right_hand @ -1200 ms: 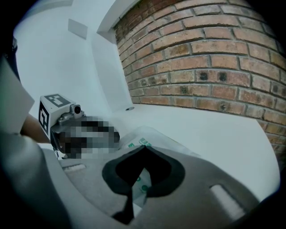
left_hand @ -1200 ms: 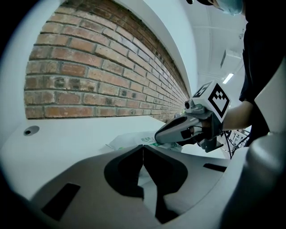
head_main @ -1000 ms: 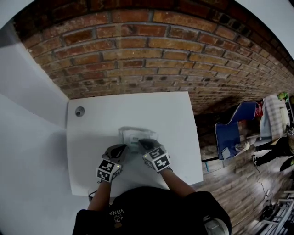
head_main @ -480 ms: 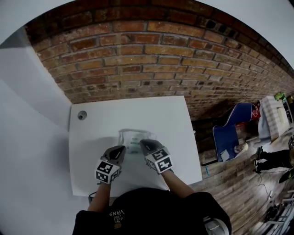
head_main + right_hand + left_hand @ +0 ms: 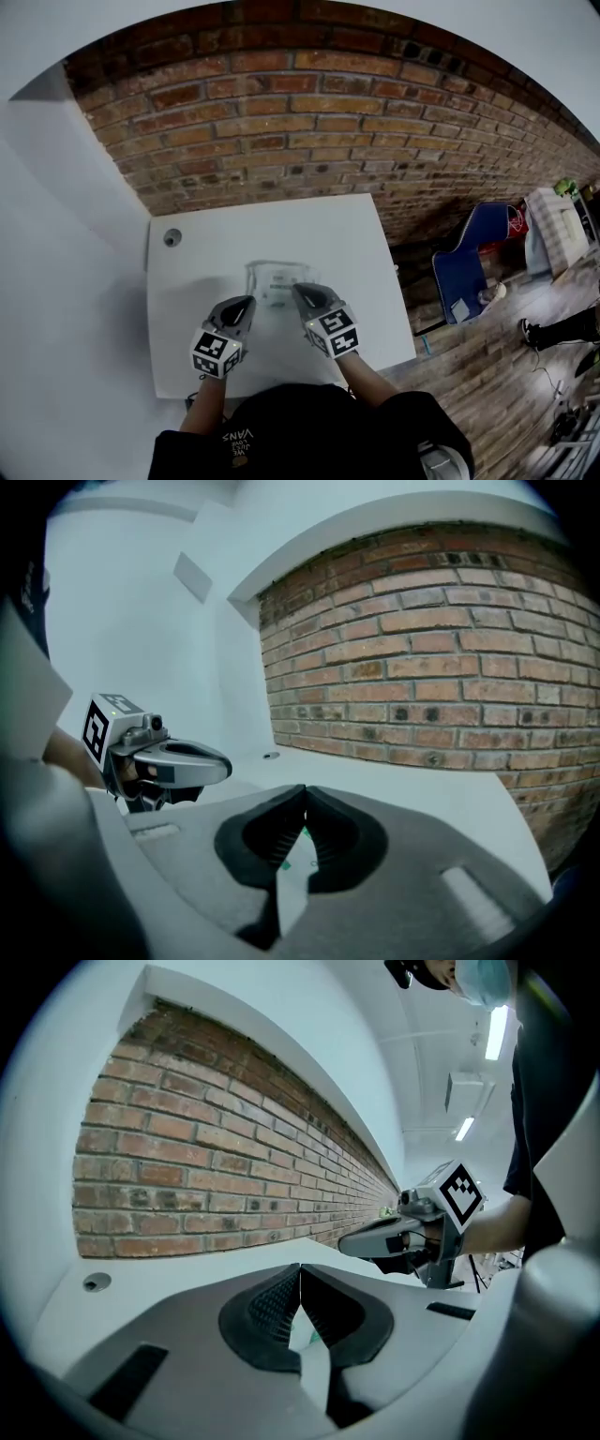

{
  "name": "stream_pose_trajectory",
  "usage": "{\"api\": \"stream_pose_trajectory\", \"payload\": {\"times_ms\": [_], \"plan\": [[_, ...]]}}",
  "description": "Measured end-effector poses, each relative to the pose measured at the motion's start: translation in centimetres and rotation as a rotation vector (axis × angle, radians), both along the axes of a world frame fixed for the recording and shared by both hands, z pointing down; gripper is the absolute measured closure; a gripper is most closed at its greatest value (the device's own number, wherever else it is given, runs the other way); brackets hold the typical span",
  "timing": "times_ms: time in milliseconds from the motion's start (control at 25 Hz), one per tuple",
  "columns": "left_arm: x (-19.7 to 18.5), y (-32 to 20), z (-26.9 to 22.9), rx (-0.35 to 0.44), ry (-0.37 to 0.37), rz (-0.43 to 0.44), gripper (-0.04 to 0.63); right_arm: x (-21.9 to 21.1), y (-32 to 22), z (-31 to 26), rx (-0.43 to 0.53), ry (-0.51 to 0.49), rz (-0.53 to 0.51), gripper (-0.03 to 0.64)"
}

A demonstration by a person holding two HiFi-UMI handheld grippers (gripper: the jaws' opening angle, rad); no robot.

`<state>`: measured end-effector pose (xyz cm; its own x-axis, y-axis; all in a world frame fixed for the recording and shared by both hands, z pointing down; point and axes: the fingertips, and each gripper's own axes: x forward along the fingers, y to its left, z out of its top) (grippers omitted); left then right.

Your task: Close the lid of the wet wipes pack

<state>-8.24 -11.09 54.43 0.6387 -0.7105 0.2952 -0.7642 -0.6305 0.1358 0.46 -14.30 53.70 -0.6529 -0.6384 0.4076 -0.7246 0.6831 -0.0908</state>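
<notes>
The wet wipes pack [image 5: 275,282] lies flat in the middle of the white table [image 5: 347,234], pale and crinkled, with a white lid patch on top; whether the lid is down is too small to tell. My left gripper [image 5: 247,304] hovers at the pack's near left corner, jaws pressed together. My right gripper [image 5: 299,292] sits at the pack's near right edge, also shut and empty. In the left gripper view the left gripper [image 5: 300,1271] is shut, and the right gripper [image 5: 380,1239] shows beyond it. In the right gripper view the right gripper [image 5: 305,792] is shut, the left gripper [image 5: 192,761] opposite.
A round grey grommet [image 5: 172,237] sits in the table's far left corner. A brick wall [image 5: 281,122] runs along the table's far edge and a white wall along its left. A blue chair [image 5: 473,262] stands on the floor to the right.
The head view has shifted a little. My right gripper has drifted slightly right, off the top of the pack; the left gripper and the pack stay where they were.
</notes>
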Motion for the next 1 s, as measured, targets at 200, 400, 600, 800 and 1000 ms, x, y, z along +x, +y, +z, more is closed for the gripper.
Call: {"api": "stream_pose_trajectory", "payload": {"times_ms": [200,400,600,800,1000], "plan": [[0.0,1.6,-1.1,0.025,0.014,0.023,0.597,0.7,1.5,-0.9,0.028,-0.021,0.055,0.618],[-0.3,3.4,-1.6,0.036,0.031,0.042,0.597,1.1,3.4,-1.4,0.049,-0.029,0.106,0.618],[-1.1,5.4,-2.4,0.058,0.041,0.065,0.597,1.2,5.5,-2.4,0.082,-0.045,0.162,0.618],[-1.9,7.0,-3.0,0.073,0.039,0.081,0.597,0.8,7.6,-3.4,0.094,-0.073,0.192,0.618],[-2.6,8.4,-3.6,0.096,0.048,0.097,0.597,0.3,9.4,-4.3,0.122,-0.087,0.22,0.618]]}}
